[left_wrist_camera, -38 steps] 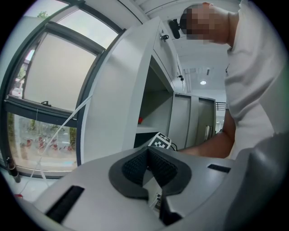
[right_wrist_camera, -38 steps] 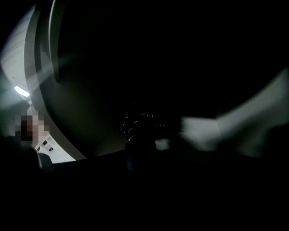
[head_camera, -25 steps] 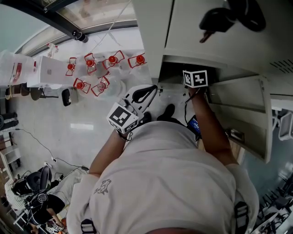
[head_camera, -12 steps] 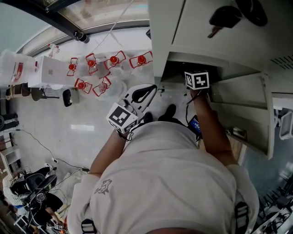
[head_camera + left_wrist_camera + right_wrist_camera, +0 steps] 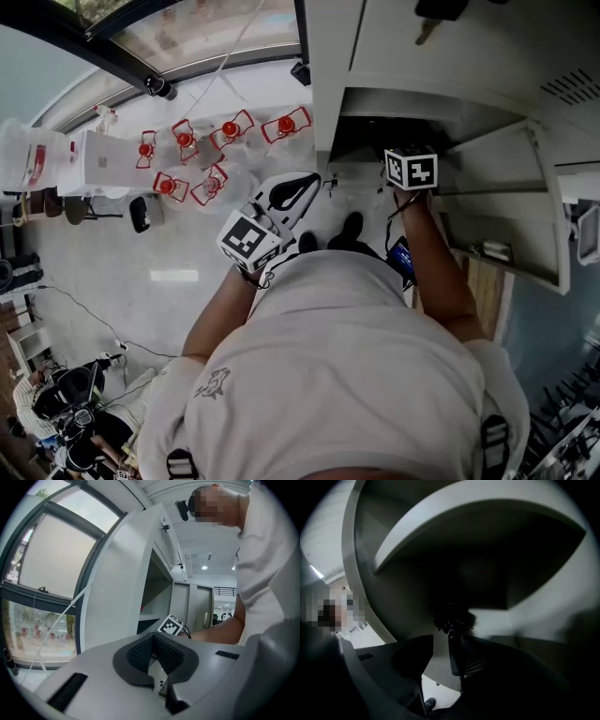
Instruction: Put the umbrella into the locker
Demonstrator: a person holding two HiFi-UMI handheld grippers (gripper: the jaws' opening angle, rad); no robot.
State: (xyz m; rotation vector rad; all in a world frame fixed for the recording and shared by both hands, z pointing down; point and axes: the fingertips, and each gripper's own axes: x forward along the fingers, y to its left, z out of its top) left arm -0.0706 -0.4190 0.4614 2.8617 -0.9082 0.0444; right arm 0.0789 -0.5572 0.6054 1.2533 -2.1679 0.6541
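1. A glossy pale floor (image 5: 141, 272) runs up to a bank of white lockers (image 5: 328, 103). A tall window (image 5: 51, 564) stands to their left.
2. Nearest the head camera is the person's pale shirt (image 5: 347, 375), with both forearms reaching out towards the lockers.
3. The left gripper (image 5: 153, 644) is held level in front of the lockers. Its dark pads are clenched tip to tip, with nothing between them.
4. The right gripper (image 5: 440, 651) reaches down into an open, shadowed compartment, whose door (image 5: 506, 216) is swung out to the right. Its jaws have just been opening and now stand wide, released.
5. The black folded umbrella (image 5: 453, 656) is inside that compartment, between the parted jaws and close to the right-hand one. Its bunched end points deeper into the dark.
6. Farthest off, red chairs (image 5: 230, 127) are clustered on the floor by the window.
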